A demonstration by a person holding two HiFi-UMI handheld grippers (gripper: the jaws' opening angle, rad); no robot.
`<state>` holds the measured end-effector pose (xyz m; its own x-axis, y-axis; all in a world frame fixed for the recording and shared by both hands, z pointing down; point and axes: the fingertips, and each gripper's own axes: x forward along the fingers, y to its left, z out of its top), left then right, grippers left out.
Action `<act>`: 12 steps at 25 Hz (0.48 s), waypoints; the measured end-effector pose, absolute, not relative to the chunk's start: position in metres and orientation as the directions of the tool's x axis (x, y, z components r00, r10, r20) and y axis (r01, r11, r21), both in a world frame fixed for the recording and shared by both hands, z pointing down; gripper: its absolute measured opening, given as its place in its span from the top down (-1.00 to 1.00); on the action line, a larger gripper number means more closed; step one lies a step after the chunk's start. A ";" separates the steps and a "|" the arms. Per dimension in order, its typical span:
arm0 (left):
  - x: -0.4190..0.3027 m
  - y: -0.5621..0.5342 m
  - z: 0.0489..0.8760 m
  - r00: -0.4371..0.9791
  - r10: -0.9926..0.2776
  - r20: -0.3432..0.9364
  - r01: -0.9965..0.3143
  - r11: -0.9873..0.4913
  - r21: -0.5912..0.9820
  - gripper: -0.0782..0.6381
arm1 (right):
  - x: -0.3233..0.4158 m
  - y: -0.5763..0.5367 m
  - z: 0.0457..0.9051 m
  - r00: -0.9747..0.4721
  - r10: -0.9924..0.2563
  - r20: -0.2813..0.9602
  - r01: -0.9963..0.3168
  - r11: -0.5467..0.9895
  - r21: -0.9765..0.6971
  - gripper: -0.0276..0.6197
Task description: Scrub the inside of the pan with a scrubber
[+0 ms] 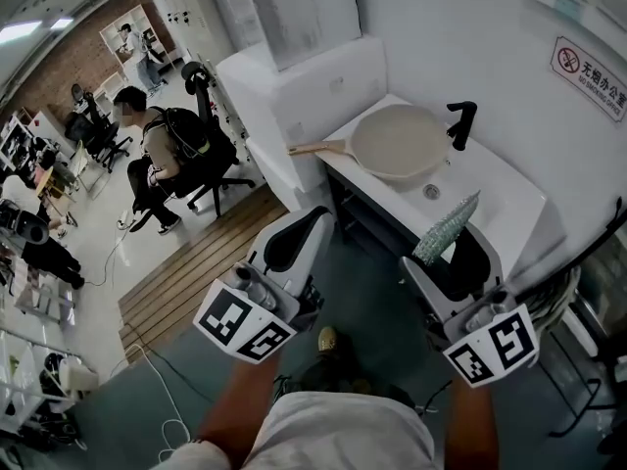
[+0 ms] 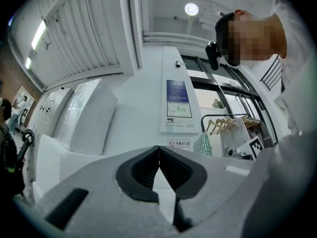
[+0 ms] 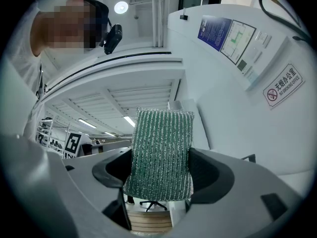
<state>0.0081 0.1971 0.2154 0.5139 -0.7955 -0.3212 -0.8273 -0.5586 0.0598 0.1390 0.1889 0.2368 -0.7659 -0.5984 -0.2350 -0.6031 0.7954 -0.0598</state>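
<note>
Pinching the scrubber upright in the right hand-held gripper, carrying the left hand-held gripper shut and empty, hovering at the table's near edge, pan lying beyond, handle overhanging.

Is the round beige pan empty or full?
Empty. The round beige pan shows only a bare, pale inside in the head view.
</note>
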 end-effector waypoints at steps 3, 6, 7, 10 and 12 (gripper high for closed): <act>0.006 0.185 0.217 0.517 -0.791 -0.326 -0.823 -0.564 0.063 0.74 | 0.138 0.179 0.239 -0.763 -0.605 -0.229 -0.610 0.790 -0.056 -0.17; 0.005 0.169 0.217 0.527 -0.782 -0.333 -0.815 -0.576 0.063 0.74 | 0.136 0.165 0.239 -0.757 -0.614 -0.224 -0.621 0.783 -0.047 -0.17; 0.003 0.163 0.217 0.530 -0.779 -0.335 -0.812 -0.580 0.062 0.73 | 0.134 0.158 0.239 -0.755 -0.617 -0.223 -0.624 0.780 -0.045 -0.17; -0.005 0.141 0.215 0.536 -0.772 -0.342 -0.807 -0.587 0.061 0.73 | 0.127 0.138 0.237 -0.749 -0.626 -0.216 -0.635 0.772 -0.036 -0.17; -0.014 0.124 0.214 0.537 -0.770 -0.345 -0.805 -0.589 0.062 0.74 | 0.119 0.123 0.237 -0.747 -0.631 -0.208 -0.640 0.768 -0.031 -0.17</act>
